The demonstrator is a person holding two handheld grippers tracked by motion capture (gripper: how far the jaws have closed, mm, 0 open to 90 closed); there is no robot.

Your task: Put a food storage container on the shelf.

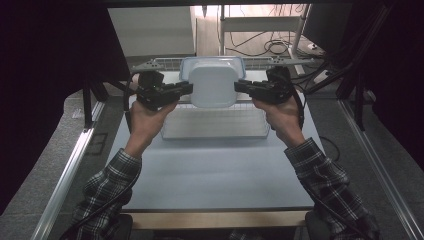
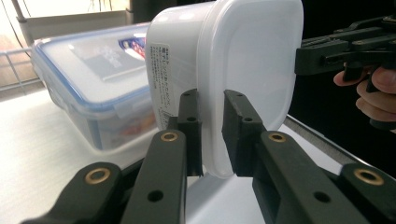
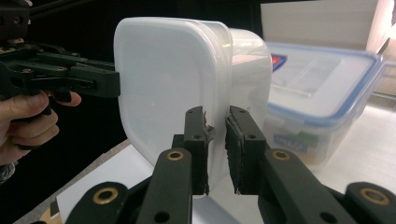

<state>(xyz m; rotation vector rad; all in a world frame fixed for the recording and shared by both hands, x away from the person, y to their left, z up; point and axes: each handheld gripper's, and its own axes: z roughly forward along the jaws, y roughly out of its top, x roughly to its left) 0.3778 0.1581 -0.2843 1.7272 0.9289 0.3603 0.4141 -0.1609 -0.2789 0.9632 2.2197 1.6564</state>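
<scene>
White lidded tub (image 1: 213,85), translucent, square, rounded corners.

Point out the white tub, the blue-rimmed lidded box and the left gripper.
white tub (image 1: 213,85), high view, on its flat lid.
blue-rimmed lidded box (image 2: 79,74), left gripper view, on its clear lid.
left gripper (image 2: 211,135), left gripper view, midway between its fingertips.

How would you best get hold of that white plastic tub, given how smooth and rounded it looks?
Grip the white tub by its lid-end rim, coming in from both opposite sides, as the left gripper and right gripper do. The walls are smooth and curved, but the rim is a thin edge that narrow jaws can pinch.
</scene>
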